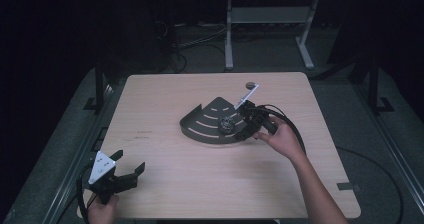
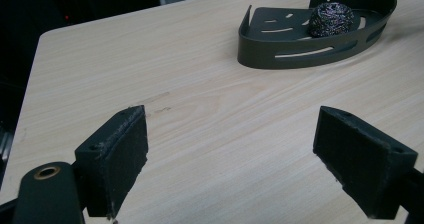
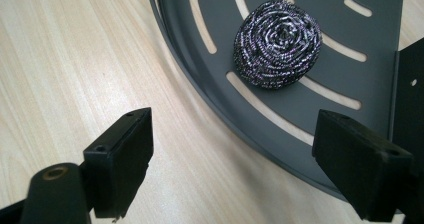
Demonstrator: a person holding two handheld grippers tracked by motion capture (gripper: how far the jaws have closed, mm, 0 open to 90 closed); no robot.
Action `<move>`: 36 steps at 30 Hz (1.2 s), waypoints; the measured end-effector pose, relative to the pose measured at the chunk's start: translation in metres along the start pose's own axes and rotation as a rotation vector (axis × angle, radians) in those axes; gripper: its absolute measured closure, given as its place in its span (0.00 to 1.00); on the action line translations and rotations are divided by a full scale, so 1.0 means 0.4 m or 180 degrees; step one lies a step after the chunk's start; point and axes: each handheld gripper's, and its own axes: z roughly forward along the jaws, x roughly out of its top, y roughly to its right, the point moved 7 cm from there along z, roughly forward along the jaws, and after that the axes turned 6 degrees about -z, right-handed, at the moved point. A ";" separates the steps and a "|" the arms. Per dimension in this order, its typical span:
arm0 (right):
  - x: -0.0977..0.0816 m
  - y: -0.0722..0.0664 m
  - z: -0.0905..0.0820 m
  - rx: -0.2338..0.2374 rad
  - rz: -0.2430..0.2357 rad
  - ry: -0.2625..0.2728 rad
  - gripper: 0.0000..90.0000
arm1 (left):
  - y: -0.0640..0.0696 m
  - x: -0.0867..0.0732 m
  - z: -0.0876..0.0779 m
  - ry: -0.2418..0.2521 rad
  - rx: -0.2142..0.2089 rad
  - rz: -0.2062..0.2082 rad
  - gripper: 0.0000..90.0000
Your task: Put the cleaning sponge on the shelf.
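The left gripper point(image 1: 120, 171) is resting at the near left corner of the table point(image 1: 165, 184), jaws wide and holding nothing. Farther in, the right gripper point(image 1: 247, 126) is hovering at the near right edge of the rack point(image 1: 200, 126), jaws also wide and empty. The scourer point(image 3: 278, 43) is lying inside the rack, toward its right side, just beyond those jaws. It is probably light and springy, giving under pressure, so pinching it across the middle should be working best. Beyond lies a pale strip point(image 1: 246, 95).
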 end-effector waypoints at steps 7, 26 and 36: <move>-0.021 -0.010 0.005 0.0022 0.0011 -0.0049 0.18 | 0.000 0.000 0.000 0.0000 0.0001 -0.0005 0.15; -0.068 -0.035 -0.023 -0.0050 -0.0038 -0.0037 0.18 | 0.001 0.000 0.001 0.0001 0.0000 0.0001 0.15; -0.102 -0.053 -0.014 -0.0037 -0.0031 -0.0017 0.18 | 0.003 0.000 0.001 -0.0009 0.0001 0.0010 0.15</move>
